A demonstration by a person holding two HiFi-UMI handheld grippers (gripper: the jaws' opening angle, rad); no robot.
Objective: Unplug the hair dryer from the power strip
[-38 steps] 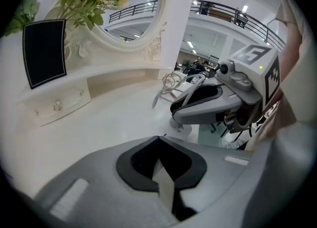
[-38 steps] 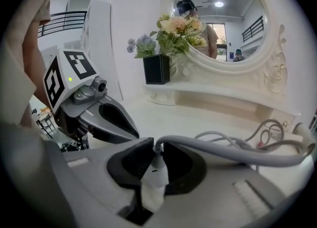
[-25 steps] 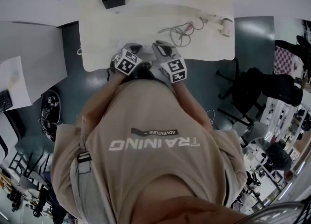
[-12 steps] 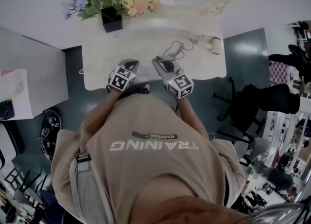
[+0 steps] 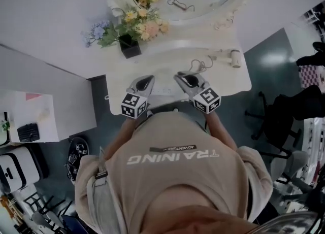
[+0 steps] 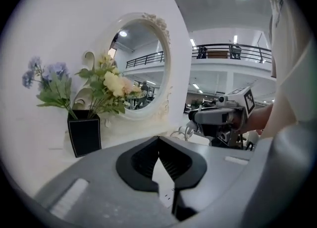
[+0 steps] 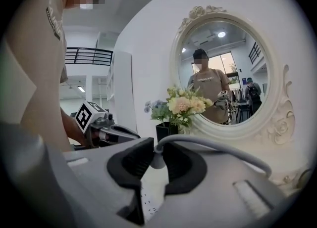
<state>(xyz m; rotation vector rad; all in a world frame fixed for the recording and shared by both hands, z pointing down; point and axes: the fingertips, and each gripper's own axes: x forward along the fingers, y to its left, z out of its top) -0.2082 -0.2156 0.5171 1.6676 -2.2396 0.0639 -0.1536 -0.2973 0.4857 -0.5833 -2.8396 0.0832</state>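
1. Far left on the white table [image 5: 223, 78], flowers stand in a black vase [image 5: 130, 48], beneath a round mirror [image 5: 203, 4].
2. Your left gripper [image 6: 158, 142] has its jaws drawn together at the tips, with nothing between them. The white power strip [image 6: 162, 185] shows just below them.
3. Your right gripper [image 7: 154, 159], just right of the left one, is clamped on the plug [image 7: 157, 161] above the strip. Whether the plug sits in a socket cannot be told. Its grey cord [image 7: 218, 148] runs off to the right.
4. The hair dryer [image 5: 235, 58] lies at the table's far right, well apart from both grippers.
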